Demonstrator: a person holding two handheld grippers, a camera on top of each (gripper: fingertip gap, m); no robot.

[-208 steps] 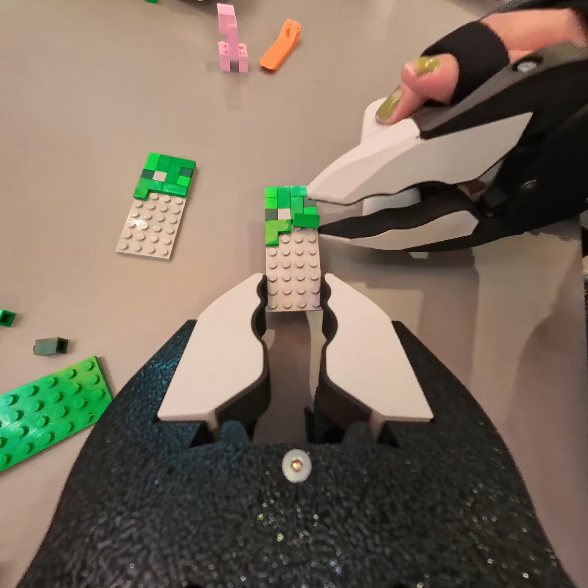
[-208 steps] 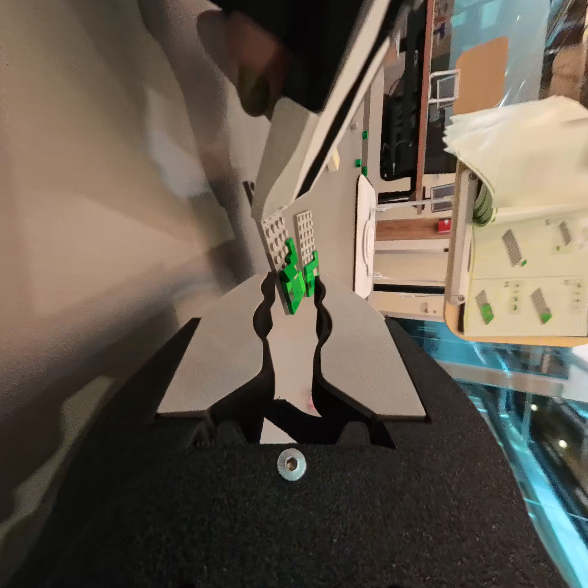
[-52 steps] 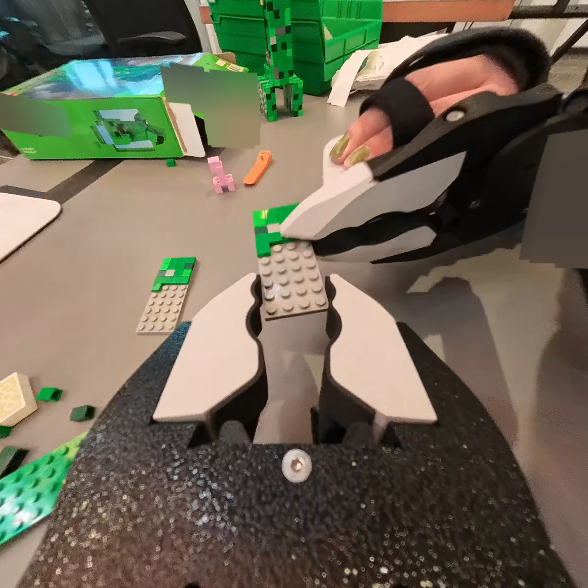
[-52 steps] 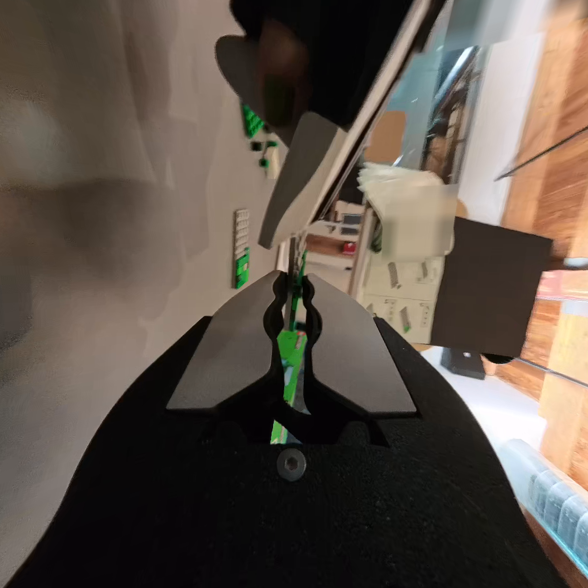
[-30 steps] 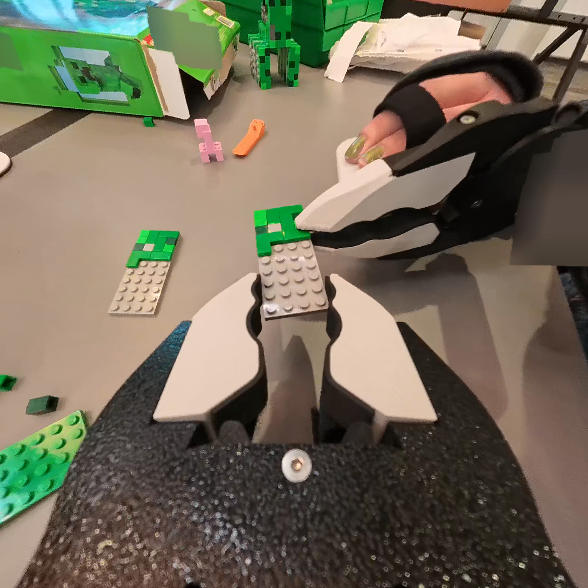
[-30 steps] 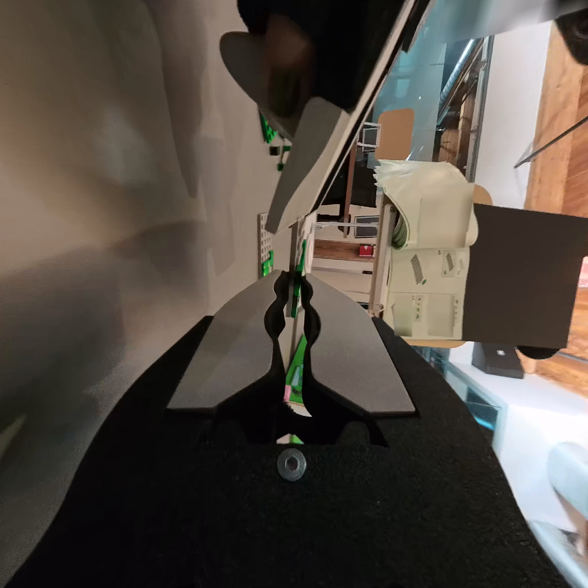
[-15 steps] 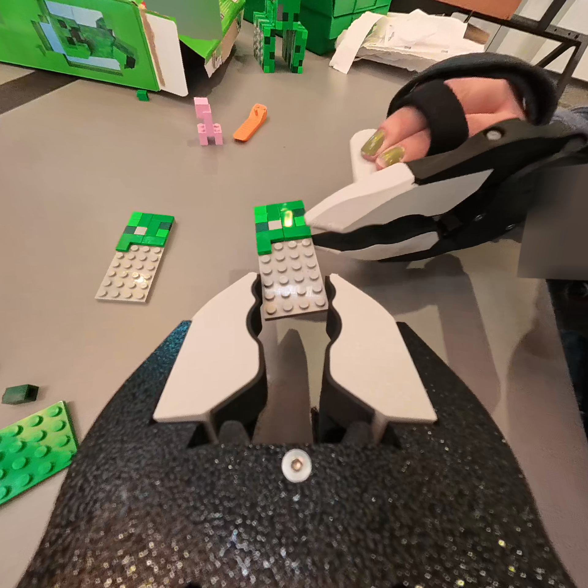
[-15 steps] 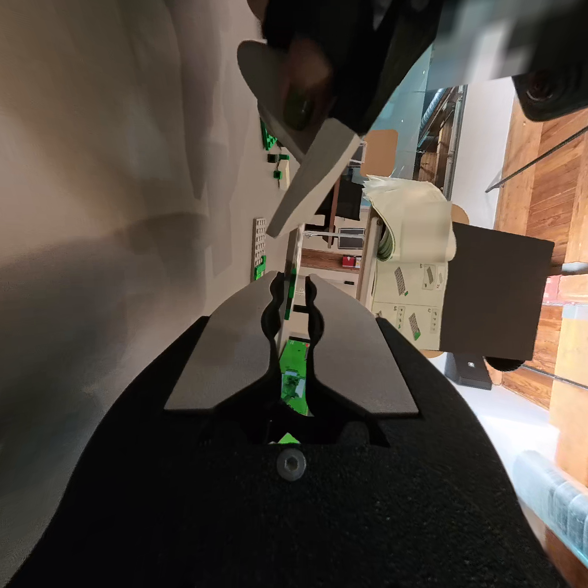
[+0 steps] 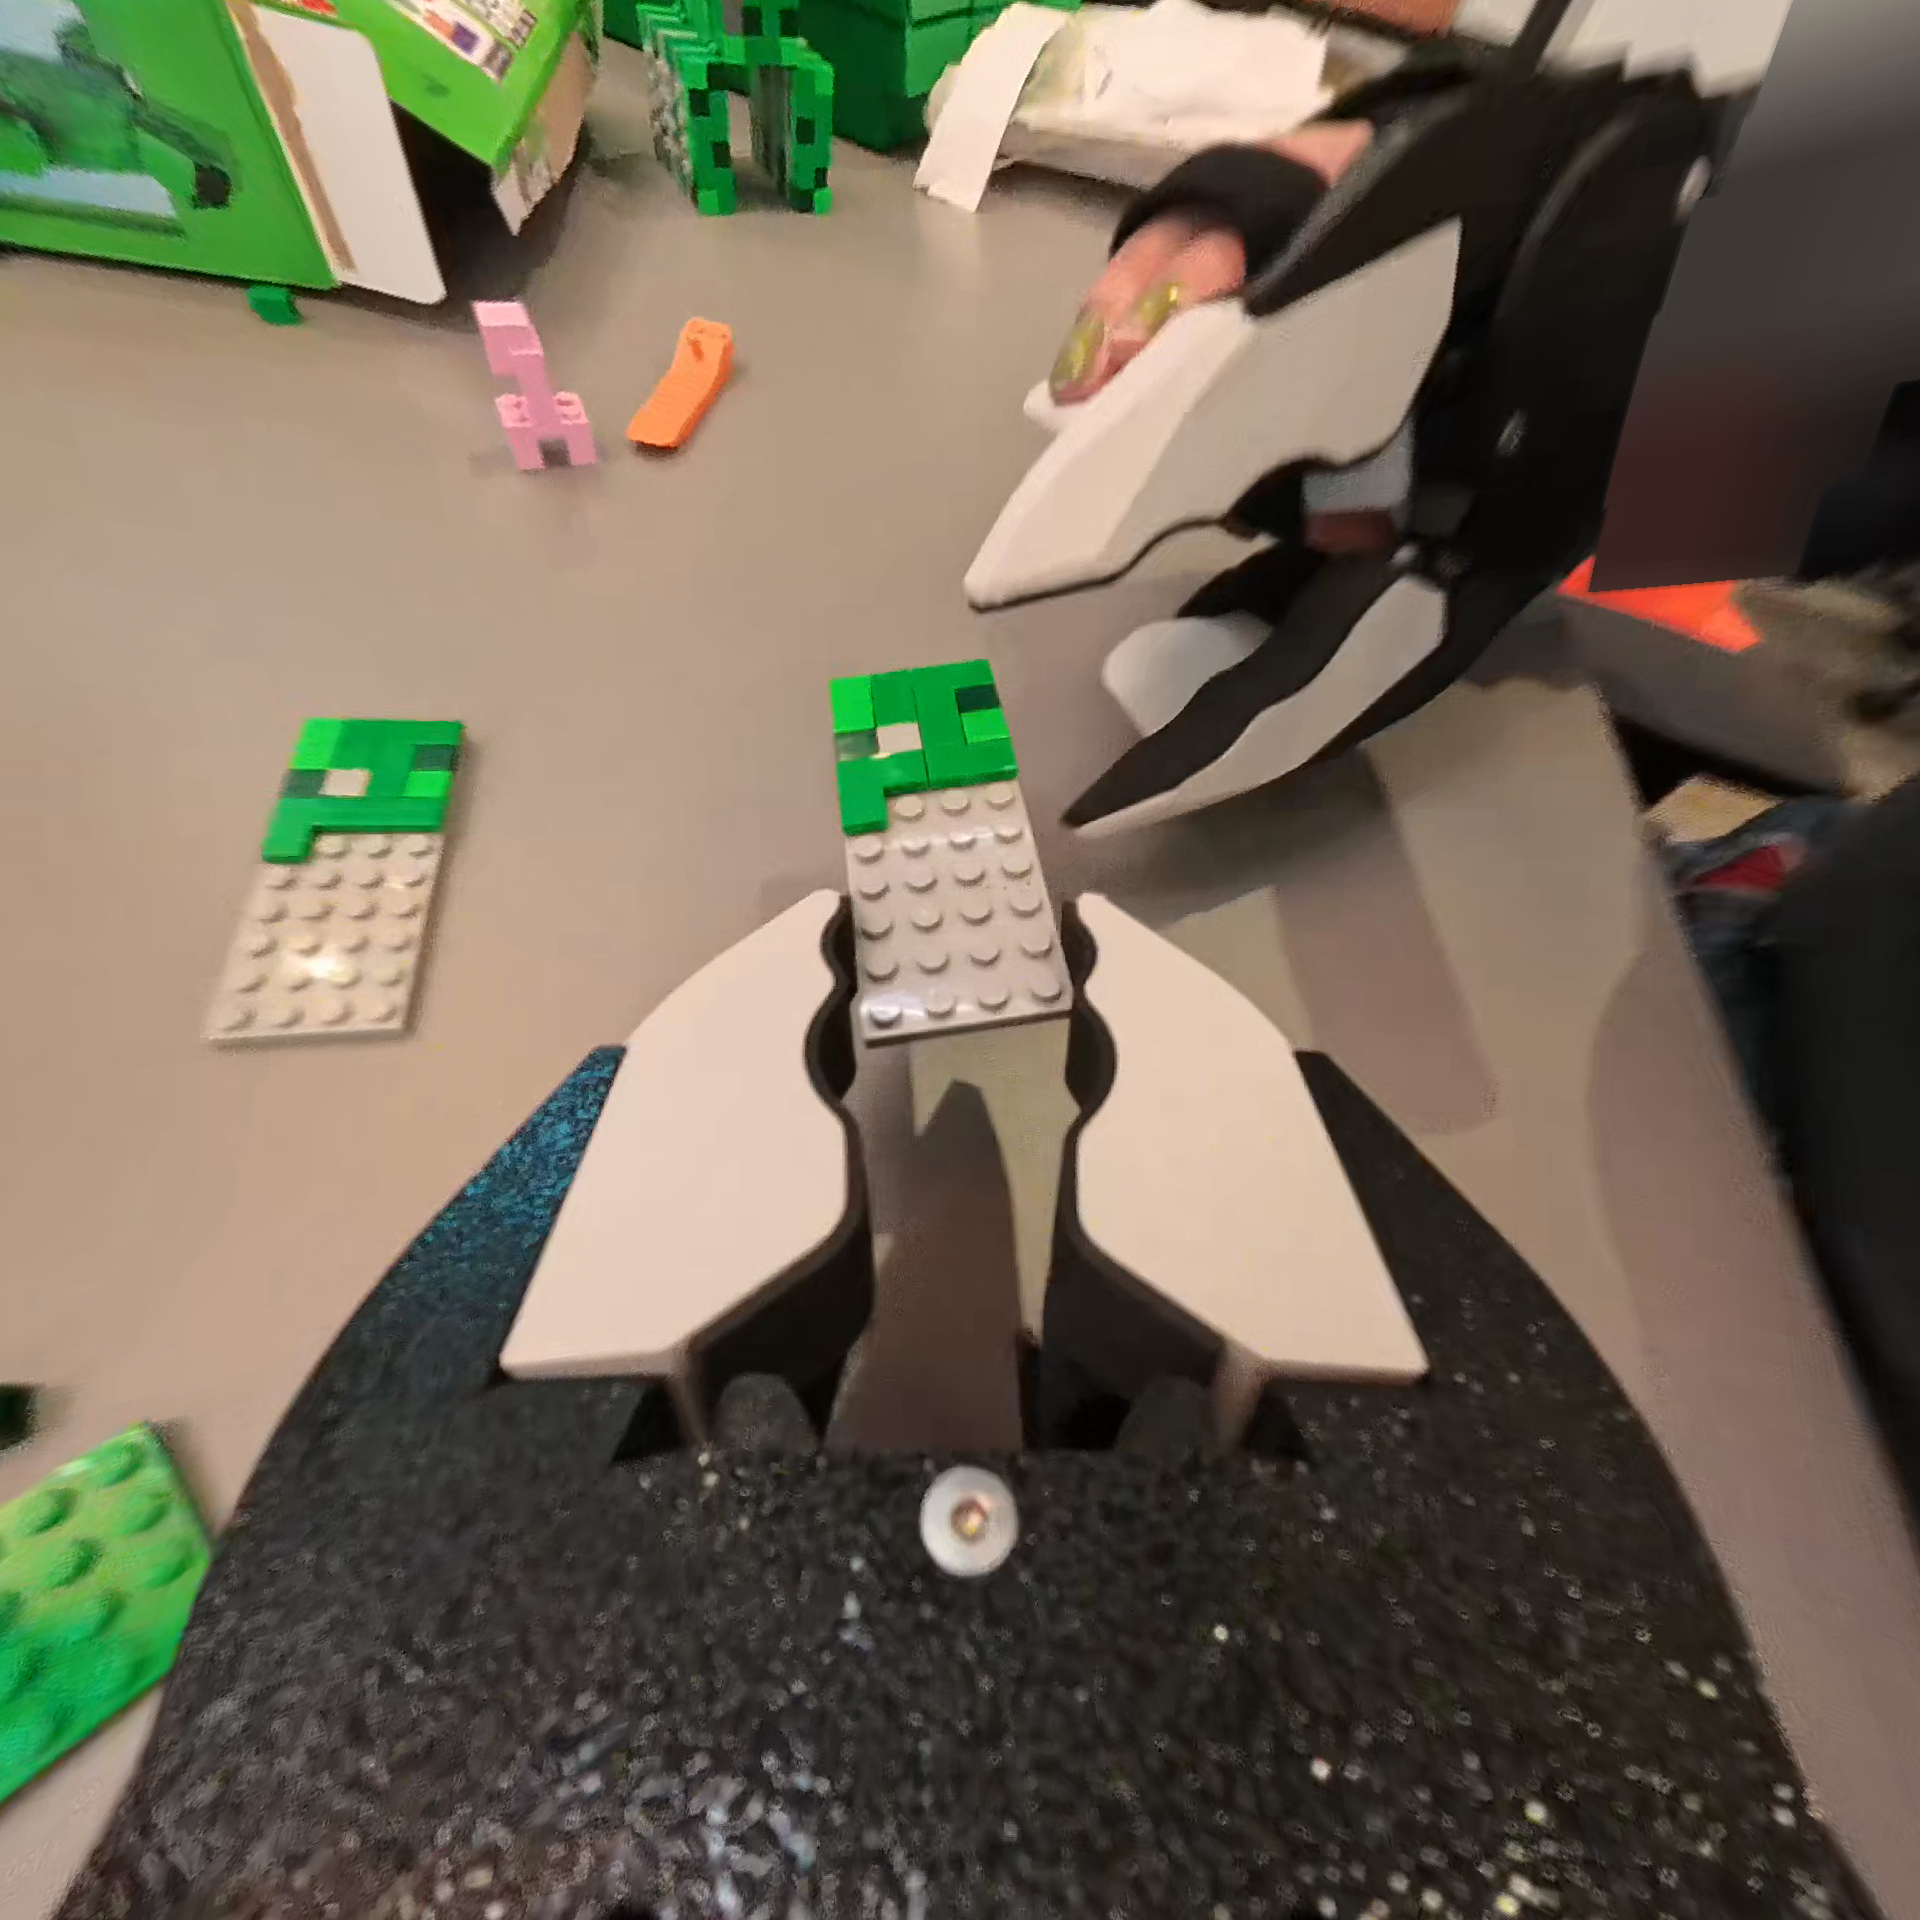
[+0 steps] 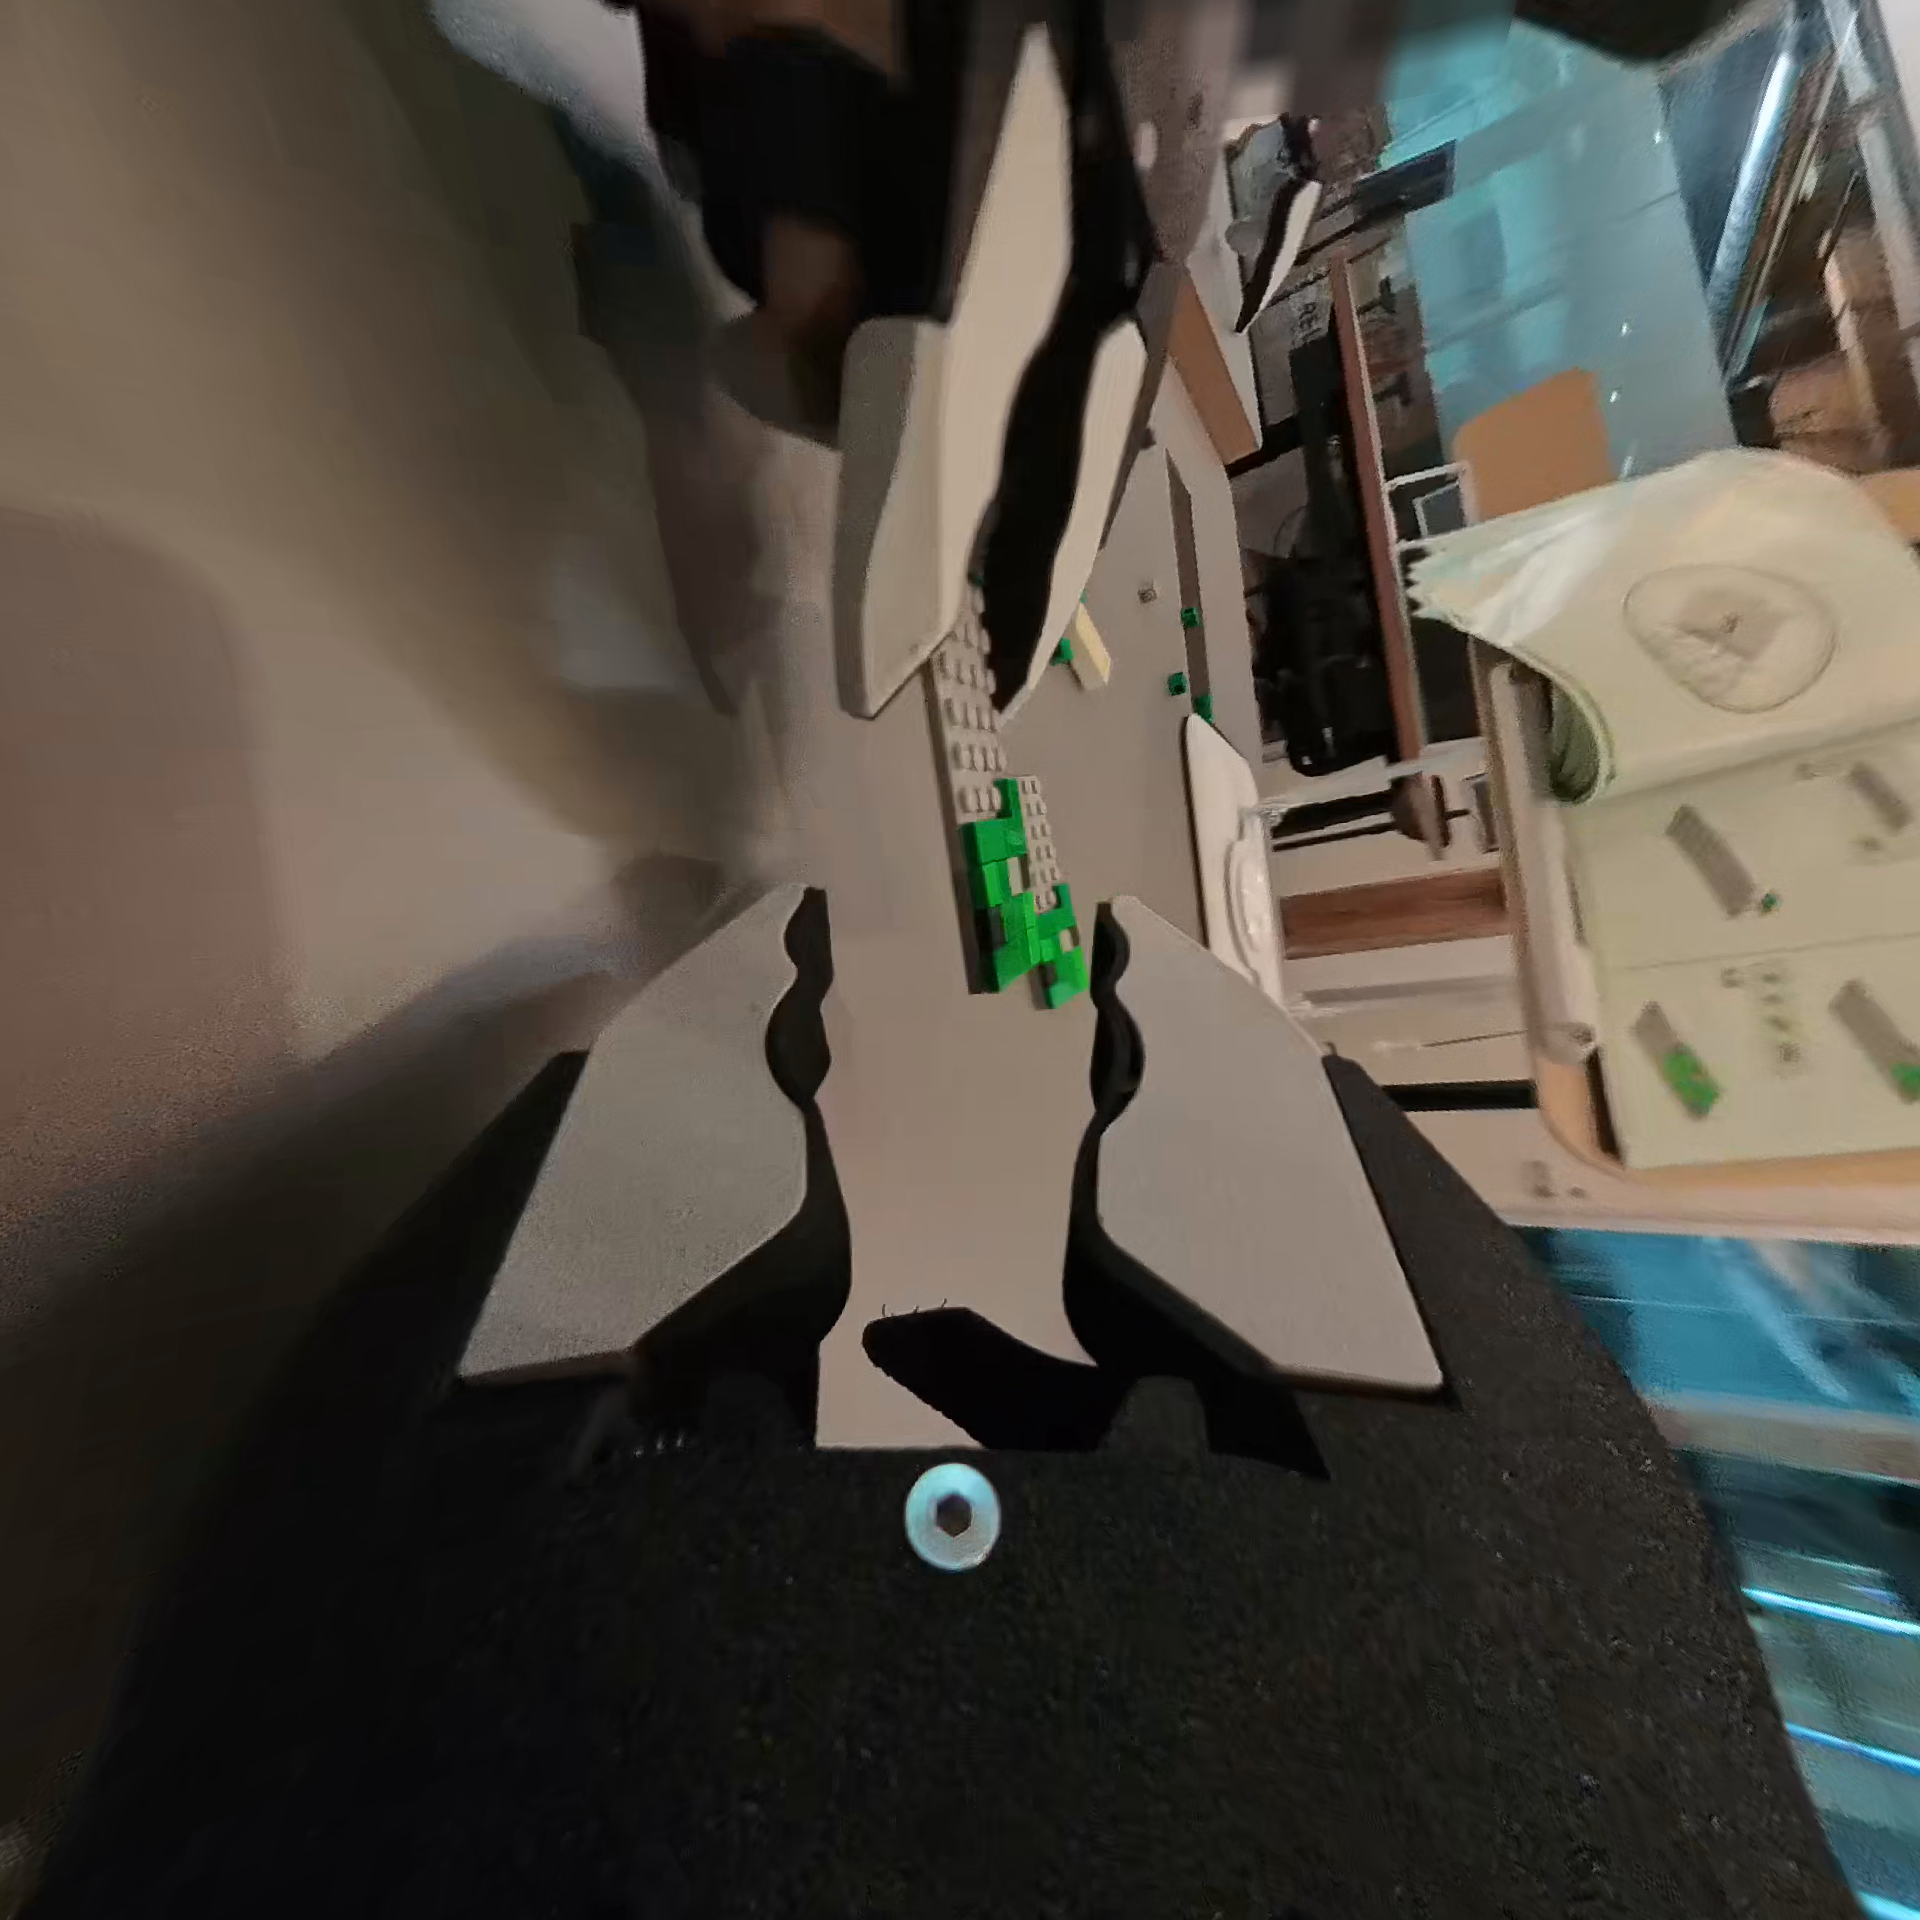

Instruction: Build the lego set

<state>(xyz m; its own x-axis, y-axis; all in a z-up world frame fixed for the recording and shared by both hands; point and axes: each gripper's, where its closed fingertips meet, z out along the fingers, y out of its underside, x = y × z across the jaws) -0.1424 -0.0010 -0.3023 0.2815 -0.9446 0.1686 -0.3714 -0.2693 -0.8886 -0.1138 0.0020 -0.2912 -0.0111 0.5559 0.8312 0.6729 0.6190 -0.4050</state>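
Note:
In the left wrist view my left gripper [image 9: 956, 914] is shut on the near end of a grey studded plate [image 9: 961, 935]. Green tiles [image 9: 920, 738] cover the plate's far end, and it is held a little above the table. My right gripper [image 9: 1023, 707] is open and empty, up and to the right of the green end, apart from it. In the right wrist view my right gripper [image 10: 956, 914] is open, with the plate [image 10: 971, 727] and its green tiles [image 10: 997, 894] ahead. The left gripper [image 10: 951, 691] holds its far end.
A second grey plate with green tiles [image 9: 332, 883] lies to the left. A pink figure [image 9: 535, 390], an orange separator [image 9: 681, 384], a green box [image 9: 208, 135] and a green block figure [image 9: 743, 114] lie farther back. A green plate [image 9: 83, 1558] lies near left. An open instruction booklet [image 10: 1714, 883] stands beside the table.
My right gripper was shut at the plate's green end. It has opened and drawn back up and to the right. The left gripper still holds the plate.

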